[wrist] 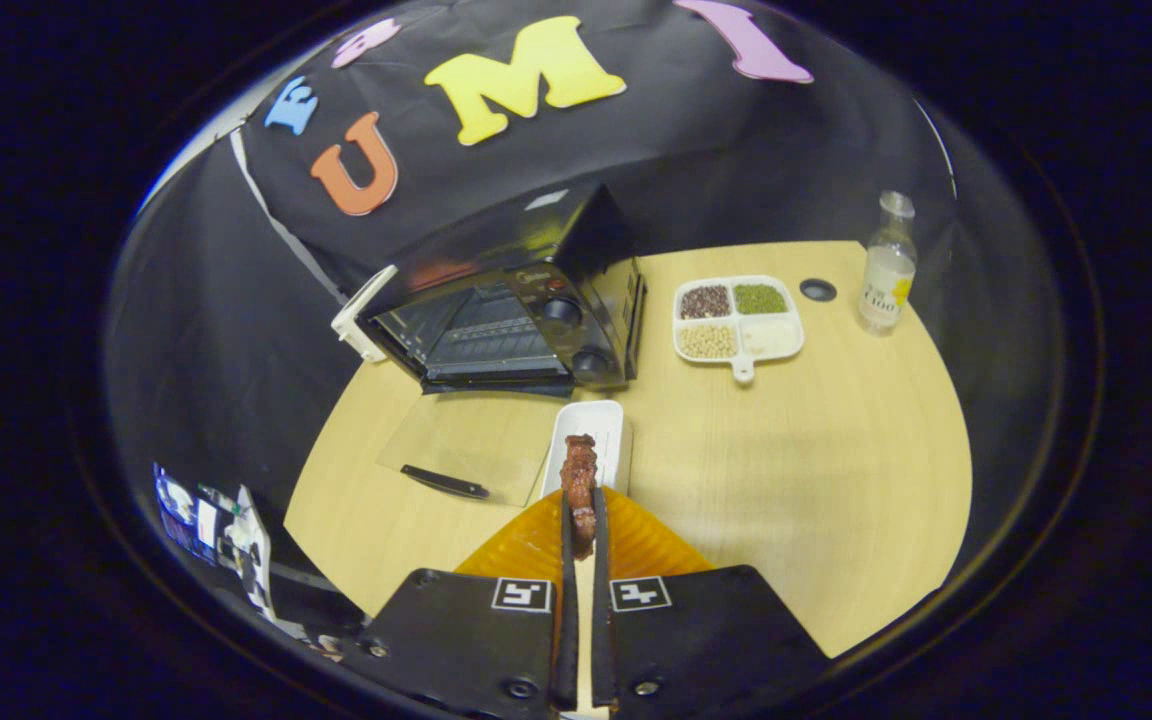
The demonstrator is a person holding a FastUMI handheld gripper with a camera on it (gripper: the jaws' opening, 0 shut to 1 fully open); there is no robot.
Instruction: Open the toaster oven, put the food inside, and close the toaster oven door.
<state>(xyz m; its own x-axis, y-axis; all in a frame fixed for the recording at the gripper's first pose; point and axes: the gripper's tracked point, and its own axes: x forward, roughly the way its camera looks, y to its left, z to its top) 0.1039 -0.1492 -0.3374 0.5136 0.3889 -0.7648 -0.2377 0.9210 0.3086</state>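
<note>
The gripper [583,520] pinches the brown food [579,480] between nearly closed fingers, raised over the white dish [604,425]; beyond them, slightly left, the toaster oven [516,310] stands door-down, ready to receive it.

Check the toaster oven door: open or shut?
Open. The toaster oven has its glass door folded flat onto the table, rack visible inside. The hand-held gripper grips the food.

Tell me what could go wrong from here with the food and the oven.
The claw pinches the brown food by a thin grip, most of it jutting past the tips, so it might slip out on the way. The toaster oven door lies open flat on the table; coming in low could knock food against it.
</note>
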